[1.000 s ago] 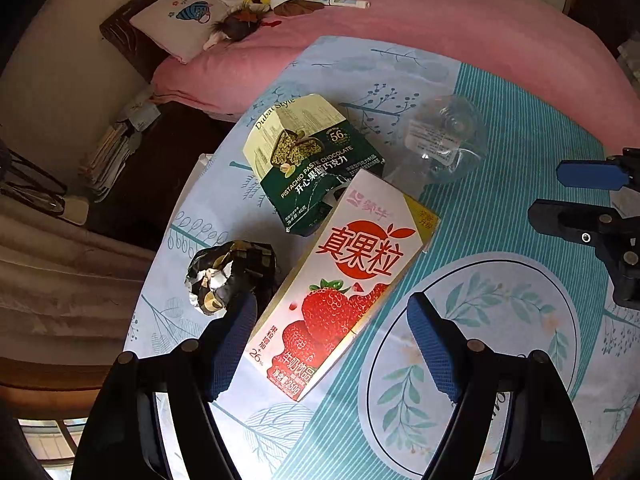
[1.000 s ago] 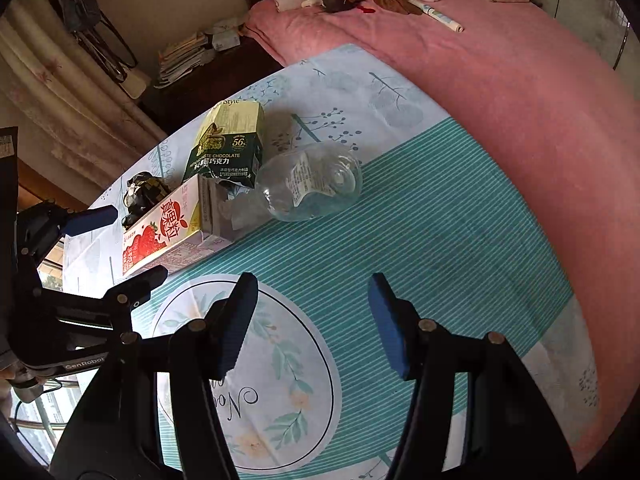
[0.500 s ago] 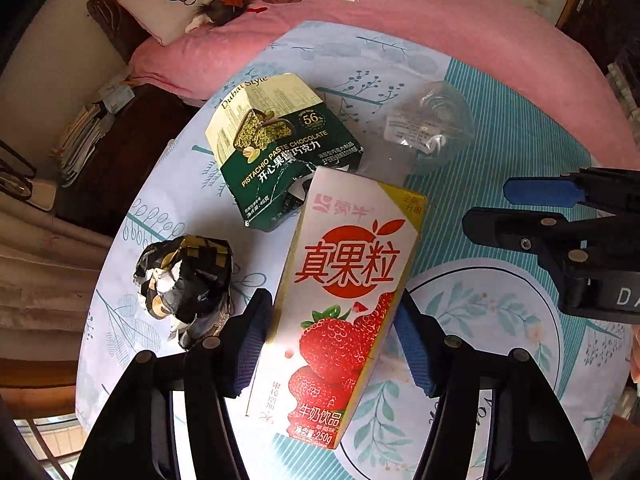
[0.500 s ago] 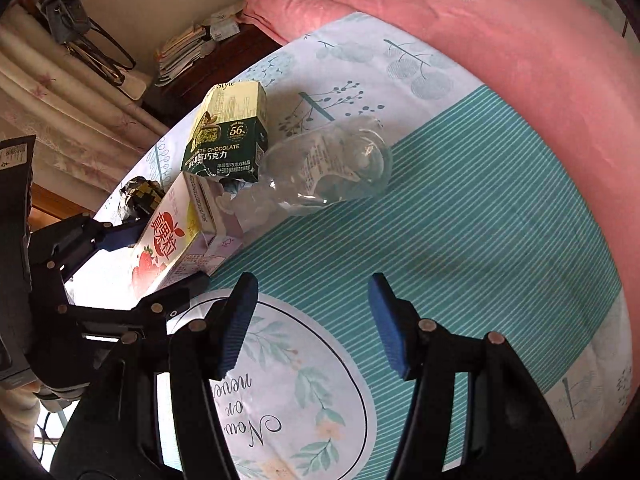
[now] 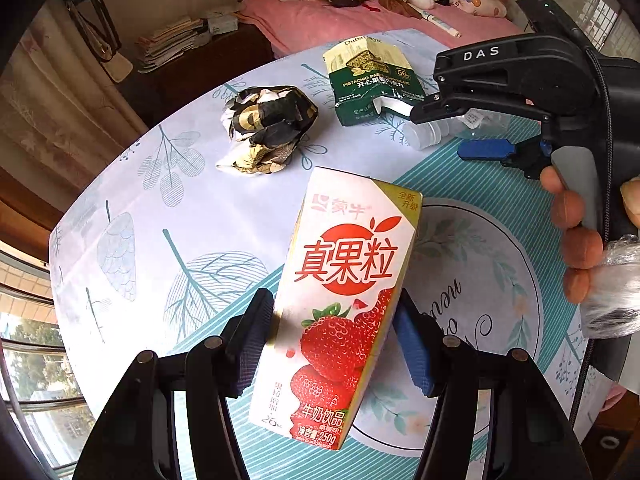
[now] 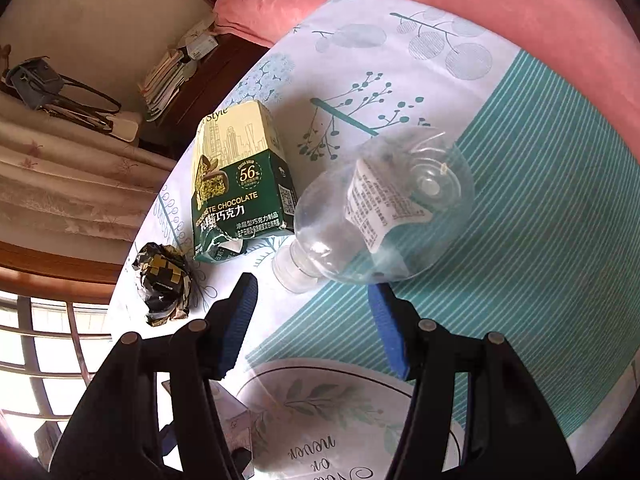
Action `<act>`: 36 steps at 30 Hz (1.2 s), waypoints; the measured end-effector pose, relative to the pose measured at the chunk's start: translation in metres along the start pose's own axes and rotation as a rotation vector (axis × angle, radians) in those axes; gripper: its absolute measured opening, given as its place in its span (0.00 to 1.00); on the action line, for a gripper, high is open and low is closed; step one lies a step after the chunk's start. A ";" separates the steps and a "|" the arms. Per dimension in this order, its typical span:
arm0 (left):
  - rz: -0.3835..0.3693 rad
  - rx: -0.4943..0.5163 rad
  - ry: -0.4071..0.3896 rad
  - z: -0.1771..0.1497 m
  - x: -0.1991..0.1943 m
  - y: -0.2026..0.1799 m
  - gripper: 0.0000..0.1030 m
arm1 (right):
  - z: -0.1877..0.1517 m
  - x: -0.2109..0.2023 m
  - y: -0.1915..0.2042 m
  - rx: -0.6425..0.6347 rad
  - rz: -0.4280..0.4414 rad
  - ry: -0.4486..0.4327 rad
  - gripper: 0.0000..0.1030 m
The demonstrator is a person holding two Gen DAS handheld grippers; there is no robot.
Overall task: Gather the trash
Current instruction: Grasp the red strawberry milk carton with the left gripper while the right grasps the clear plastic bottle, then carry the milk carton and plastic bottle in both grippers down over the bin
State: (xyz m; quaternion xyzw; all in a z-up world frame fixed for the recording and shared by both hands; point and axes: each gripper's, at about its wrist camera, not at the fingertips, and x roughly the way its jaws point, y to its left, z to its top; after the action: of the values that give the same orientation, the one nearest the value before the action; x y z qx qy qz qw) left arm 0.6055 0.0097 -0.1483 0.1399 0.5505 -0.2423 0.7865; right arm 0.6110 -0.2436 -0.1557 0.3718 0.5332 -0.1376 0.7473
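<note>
The left wrist view showed the left gripper (image 5: 334, 344) clenched on the strawberry milk carton (image 5: 340, 304), with one blue pad on each side of the carton's lower half, and both pads seemed to touch its sides. The carton stood up between the fingers, tilted a little to the right, above the surface (image 5: 160, 216) with the leaf-pattern cloth. Beyond it, to the left, lay a crumpled black and gold wrapper (image 5: 268, 128), apart from the carton. Farther back lay the torn green chocolate box (image 5: 368, 80), and just beside its right edge the neck of the clear plastic bottle (image 5: 426, 136) was seen under the right gripper (image 5: 452, 128). A hand (image 5: 580, 232) held that gripper's handle at the right side of the picture. In the right wrist view the right gripper (image 6: 312, 328) was released, its jaws wide apart with nothing between them, and it hovered just in front of the bottle (image 6: 384, 212). The bottle lay on its side on the surface (image 6: 540, 200), its neck toward the gripper, and its side was touching the chocolate box (image 6: 240, 188) or very near it. The wrapper (image 6: 164, 280) lay to the left of the gripper, near the edge of the surface. Behind the surface was a bed with a pink cover (image 6: 520, 4).
</note>
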 end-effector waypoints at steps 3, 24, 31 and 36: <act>0.005 -0.082 -0.027 -0.004 -0.005 0.018 0.58 | 0.007 0.004 0.007 0.047 -0.018 -0.032 0.55; 0.002 -0.166 0.003 -0.066 -0.037 -0.006 0.58 | -0.052 -0.035 -0.042 -0.158 -0.165 0.016 0.25; 0.013 -0.178 0.011 -0.109 -0.075 -0.054 0.58 | -0.128 -0.106 -0.092 -0.357 -0.116 0.057 0.25; 0.021 -0.228 0.015 -0.144 -0.104 -0.102 0.58 | -0.188 -0.162 -0.120 -0.497 -0.057 0.072 0.25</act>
State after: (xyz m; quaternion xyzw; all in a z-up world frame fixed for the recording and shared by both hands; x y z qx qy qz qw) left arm 0.4074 0.0177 -0.0977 0.0568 0.5788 -0.1689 0.7957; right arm 0.3442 -0.2243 -0.0877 0.1661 0.5872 -0.0103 0.7921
